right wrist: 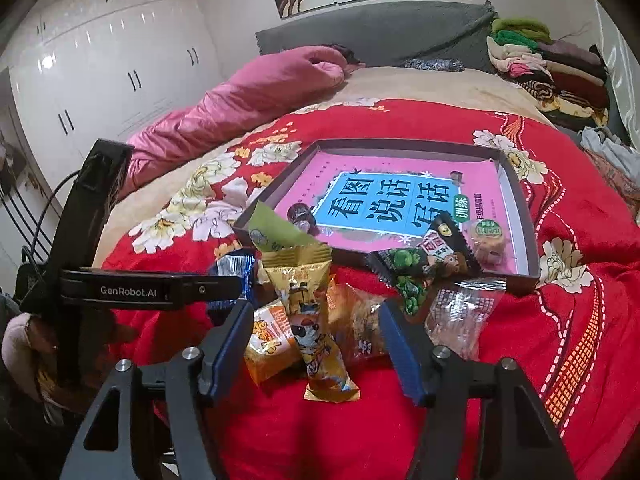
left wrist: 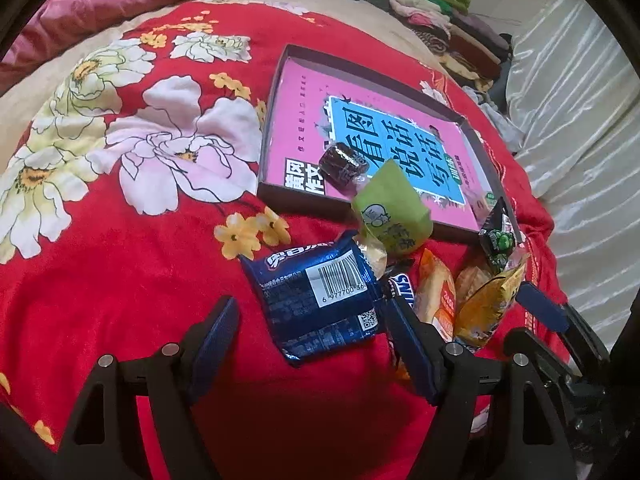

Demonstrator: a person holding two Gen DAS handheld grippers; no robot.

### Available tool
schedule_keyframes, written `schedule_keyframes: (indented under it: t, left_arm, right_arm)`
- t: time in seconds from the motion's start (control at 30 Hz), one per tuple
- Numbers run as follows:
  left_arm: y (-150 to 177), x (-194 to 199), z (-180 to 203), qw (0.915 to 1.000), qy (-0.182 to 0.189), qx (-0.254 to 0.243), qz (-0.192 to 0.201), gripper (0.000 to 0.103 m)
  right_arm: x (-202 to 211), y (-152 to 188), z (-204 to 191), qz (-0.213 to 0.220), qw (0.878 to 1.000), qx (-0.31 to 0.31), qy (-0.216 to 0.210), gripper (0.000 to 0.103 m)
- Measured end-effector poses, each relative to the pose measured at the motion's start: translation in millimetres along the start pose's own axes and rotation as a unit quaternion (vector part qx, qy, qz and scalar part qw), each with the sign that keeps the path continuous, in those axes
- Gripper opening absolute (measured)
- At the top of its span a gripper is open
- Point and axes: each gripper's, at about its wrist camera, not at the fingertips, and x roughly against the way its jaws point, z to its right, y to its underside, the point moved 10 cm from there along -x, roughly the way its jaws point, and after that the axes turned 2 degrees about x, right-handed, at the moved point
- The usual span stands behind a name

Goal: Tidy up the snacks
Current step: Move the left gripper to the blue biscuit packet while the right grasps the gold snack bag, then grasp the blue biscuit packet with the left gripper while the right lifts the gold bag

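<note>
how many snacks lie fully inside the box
2. A dark candy lies near the front left corner of the box, and a round cup near the front right corner. Packets leaning on the front rim may hide more.

Snickers bar (left wrist: 400, 282) mostly hidden behind blue packet (left wrist: 320, 300); small print unreadable.

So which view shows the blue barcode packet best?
The left wrist view: the blue barcode packet lies whole between the open left tongs. In the right wrist view, only a corner shows behind the left gripper.
</note>
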Motion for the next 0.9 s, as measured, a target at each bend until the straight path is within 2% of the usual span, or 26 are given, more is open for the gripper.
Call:
schedule_keyframes:
  t: [0.13, 0.3, 0.47, 0.9]
  left_arm:
    - [1.4, -3.6, -3.0, 0.9999, 0.002, 0.014, -0.004, 0.078]
    - [2.0, -6.5, -3.1, 0.9998, 0.002, 0.017, -0.007, 0.078]
    - [2.4, -10.8, -2.9, 0.9997, 0.003, 0.023, -0.009, 0.078]
    - [-2.7, -20.9, -7.2, 0.9977, 0.008, 0.068, 0.0, 0.076]
  right_arm:
    - [-7.1, 3.3, -5.3, -0.011, 1.0, 0.011, -0.004, 0.055]
    - [-20.4, 11.0, -11.7, -0.03, 0.999, 0.032, -0.003, 0.037]
    - [-26.3, 11.4, -10.7, -0.031, 0.998, 0.048, 0.007, 0.029]
    - [-35.8, 10.3, -10.1, -0.038, 0.998, 0.048, -0.009, 0.019]
